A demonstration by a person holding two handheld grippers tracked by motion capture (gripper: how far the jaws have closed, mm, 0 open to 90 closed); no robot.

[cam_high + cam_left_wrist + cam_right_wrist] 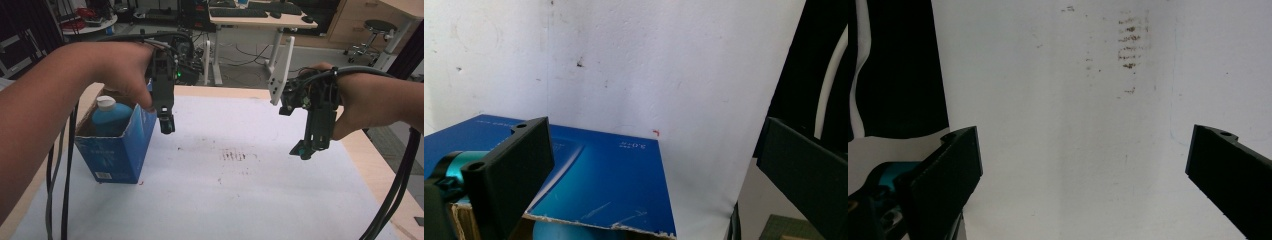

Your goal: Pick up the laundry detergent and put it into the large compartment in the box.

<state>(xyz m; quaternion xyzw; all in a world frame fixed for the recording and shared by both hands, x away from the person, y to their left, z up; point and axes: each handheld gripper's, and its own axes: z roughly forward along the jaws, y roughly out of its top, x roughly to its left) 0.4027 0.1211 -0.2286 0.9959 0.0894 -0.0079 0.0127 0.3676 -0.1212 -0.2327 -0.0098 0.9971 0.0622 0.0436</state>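
An open-topped blue carton (118,150) stands at the left of the table. Inside it is a blue bottle with a white cap (107,114). My left gripper (167,125) hangs just past the carton's far right corner, pointing down. In the left gripper view it (651,131) is open, with the carton's blue side (614,175) below its jaws and nothing held. My right gripper (304,150) hovers over the right half of the table. It (1085,135) is open over the bare white sheet (1063,150).
A white sheet (225,200) covers the wooden table (382,172) and has brown smudges (234,156) near its middle. Cables (57,185) trail down at the left and cables (395,195) at the right. A desk (260,20) and a stool (376,30) stand beyond the table.
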